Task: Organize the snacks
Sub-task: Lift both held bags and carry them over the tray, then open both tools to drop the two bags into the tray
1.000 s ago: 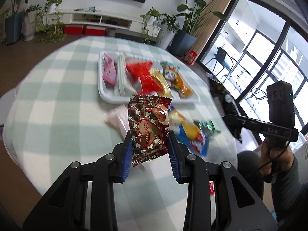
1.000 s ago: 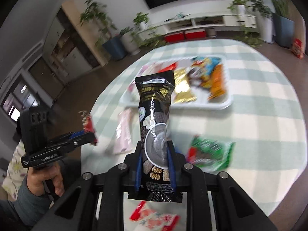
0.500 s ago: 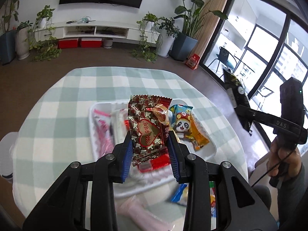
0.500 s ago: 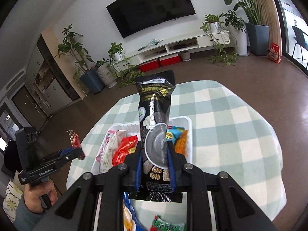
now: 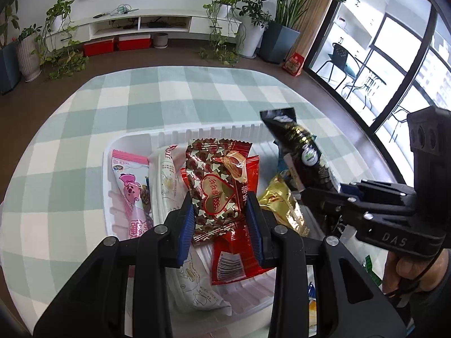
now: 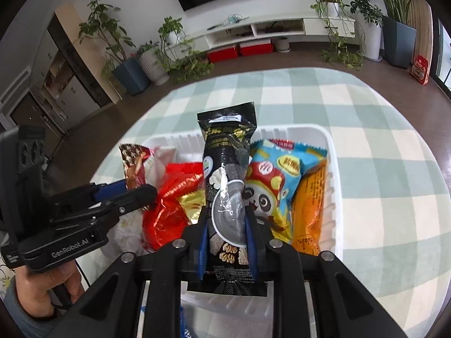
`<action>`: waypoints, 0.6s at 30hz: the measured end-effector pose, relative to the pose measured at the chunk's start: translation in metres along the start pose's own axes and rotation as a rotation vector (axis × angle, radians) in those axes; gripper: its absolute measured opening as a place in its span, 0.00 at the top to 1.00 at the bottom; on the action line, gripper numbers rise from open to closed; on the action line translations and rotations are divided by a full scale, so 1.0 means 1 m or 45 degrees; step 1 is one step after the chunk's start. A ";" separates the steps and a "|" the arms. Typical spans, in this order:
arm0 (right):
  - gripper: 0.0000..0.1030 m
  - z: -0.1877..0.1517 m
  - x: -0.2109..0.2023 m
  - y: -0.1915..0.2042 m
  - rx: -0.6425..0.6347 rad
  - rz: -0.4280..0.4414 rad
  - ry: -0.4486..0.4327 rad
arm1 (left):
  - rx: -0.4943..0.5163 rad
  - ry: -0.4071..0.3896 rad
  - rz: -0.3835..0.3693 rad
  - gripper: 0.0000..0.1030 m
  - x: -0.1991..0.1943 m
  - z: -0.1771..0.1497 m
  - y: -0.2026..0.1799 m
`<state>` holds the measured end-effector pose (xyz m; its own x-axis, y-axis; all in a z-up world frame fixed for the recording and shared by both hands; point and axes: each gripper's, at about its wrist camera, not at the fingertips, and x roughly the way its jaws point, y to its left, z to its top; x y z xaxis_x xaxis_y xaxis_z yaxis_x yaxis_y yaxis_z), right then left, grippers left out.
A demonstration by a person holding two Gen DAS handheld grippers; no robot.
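Already well along, the white ribbed plastic tray (image 5: 197, 135) holds several packets, while the left gripper (image 5: 219, 219) clamps a brown heart-printed foil packet (image 5: 217, 186) and the right gripper (image 6: 227, 236) a black sachet (image 6: 227, 169) above it, both unreleased.

Green-white checked tablecloth (image 5: 169, 98), white tray (image 6: 332, 169), black packet (image 6: 228, 169).
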<state>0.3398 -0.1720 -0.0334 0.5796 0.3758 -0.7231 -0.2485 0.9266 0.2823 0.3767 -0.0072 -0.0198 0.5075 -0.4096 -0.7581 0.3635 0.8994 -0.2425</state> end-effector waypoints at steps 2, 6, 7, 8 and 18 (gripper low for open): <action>0.76 -0.003 0.007 0.000 -0.005 -0.007 0.029 | 0.009 0.007 0.007 0.67 0.006 0.000 0.000; 0.76 -0.007 0.010 0.000 -0.005 -0.017 0.030 | 0.032 -0.002 0.015 0.67 0.009 0.001 -0.004; 0.75 -0.007 0.009 -0.001 -0.003 -0.016 0.028 | 0.030 -0.004 0.014 0.67 0.010 0.001 -0.003; 0.75 -0.006 0.009 -0.001 -0.002 -0.018 0.026 | 0.028 -0.004 0.014 0.66 0.009 0.001 -0.003; 0.66 -0.005 0.003 0.000 0.006 -0.027 0.004 | 0.025 -0.038 0.032 0.45 -0.002 -0.001 -0.006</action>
<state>0.3375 -0.1713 -0.0391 0.5825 0.3558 -0.7308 -0.2327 0.9345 0.2695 0.3732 -0.0113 -0.0175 0.5398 -0.3913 -0.7453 0.3653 0.9066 -0.2113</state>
